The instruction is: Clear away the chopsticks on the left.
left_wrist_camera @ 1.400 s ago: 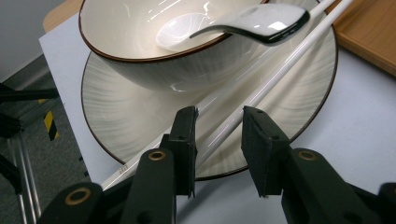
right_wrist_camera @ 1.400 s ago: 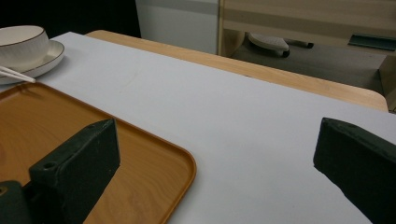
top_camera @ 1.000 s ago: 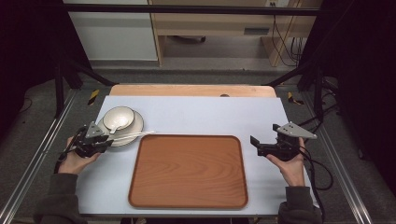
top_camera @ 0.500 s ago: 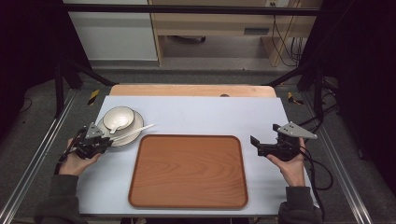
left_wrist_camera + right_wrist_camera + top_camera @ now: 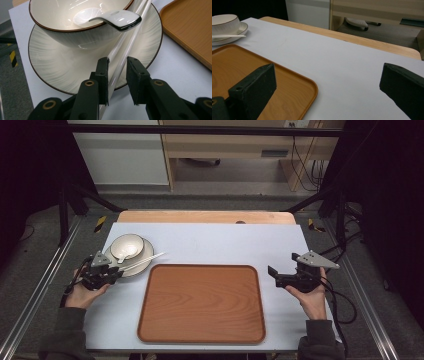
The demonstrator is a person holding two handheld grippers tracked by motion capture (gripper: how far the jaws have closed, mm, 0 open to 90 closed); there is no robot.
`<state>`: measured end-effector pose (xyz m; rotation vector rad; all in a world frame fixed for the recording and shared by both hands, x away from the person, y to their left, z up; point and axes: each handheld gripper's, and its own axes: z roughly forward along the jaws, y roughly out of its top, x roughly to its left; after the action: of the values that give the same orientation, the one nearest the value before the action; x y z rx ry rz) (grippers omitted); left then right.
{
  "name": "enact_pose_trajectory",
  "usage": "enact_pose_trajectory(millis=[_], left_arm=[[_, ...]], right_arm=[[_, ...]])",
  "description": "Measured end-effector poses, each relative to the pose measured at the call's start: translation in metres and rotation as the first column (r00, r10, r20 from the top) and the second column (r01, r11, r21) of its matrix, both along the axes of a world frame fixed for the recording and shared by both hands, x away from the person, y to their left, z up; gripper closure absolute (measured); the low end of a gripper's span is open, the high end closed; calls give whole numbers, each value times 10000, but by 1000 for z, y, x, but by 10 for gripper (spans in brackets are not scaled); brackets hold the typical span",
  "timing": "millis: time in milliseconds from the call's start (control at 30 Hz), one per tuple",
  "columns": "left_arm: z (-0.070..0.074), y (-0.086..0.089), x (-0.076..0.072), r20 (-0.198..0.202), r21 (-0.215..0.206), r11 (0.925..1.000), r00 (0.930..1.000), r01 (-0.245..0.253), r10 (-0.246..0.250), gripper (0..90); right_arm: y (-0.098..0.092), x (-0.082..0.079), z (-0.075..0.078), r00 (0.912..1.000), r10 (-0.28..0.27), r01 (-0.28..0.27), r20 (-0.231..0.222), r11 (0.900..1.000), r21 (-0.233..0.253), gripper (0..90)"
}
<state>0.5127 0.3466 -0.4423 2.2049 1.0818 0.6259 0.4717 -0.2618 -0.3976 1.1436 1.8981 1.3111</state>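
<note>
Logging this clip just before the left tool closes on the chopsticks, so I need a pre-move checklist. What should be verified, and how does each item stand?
1. Chopsticks lie between the left tool's jaws: ok, they straddle the pair.
2. Left tool already gripping: not ok, a gap shows on the right-hand jaw's side.
3. Chopsticks supported: ok, they rest across the plate beside the bowl.
4. Spoon safe from a lift: cannot tell, its handle overhangs the bowl rim right by the chopsticks.
5. Tray free to receive items: ok, its surface is bare.
6. Right tool out of the way: ok, open and held off the tray's right edge.
</note>
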Motion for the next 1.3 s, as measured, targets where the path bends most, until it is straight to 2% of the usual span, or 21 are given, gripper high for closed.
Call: enact_pose_trajectory(millis=[133, 467, 600, 833, 1000, 1300], left_arm=[[-1, 0, 0, -30, -77, 10000, 10000, -34, 34, 754], [0, -4, -5, -14, -235, 9995, 9998, -196, 196, 794], [-1, -5, -8, 49, -464, 9984, 9994, -335, 338, 806], [-2, -6, -8, -18, -664, 9970, 9992, -398, 397, 800], [-2, -8, -7, 1, -865, 9959, 9996, -282, 283, 732], [-6, -12, -3, 24, -915, 9944, 9985, -536, 540, 777]], right_arm=[[0, 0, 0, 10000, 13, -13, 0, 10000, -33, 13], [-1, 0, 0, 10000, 6, -6, 6, 10000, -11, 13], [-1, -1, 0, 10000, 12, -12, -2, 10000, -17, 13], [0, 0, 0, 10000, 19, -19, -3, 10000, -10, 13], [0, 0, 0, 10000, 24, -24, -5, 10000, -2, 13], [0, 0, 0, 10000, 67, -67, -29, 10000, -13, 15]])
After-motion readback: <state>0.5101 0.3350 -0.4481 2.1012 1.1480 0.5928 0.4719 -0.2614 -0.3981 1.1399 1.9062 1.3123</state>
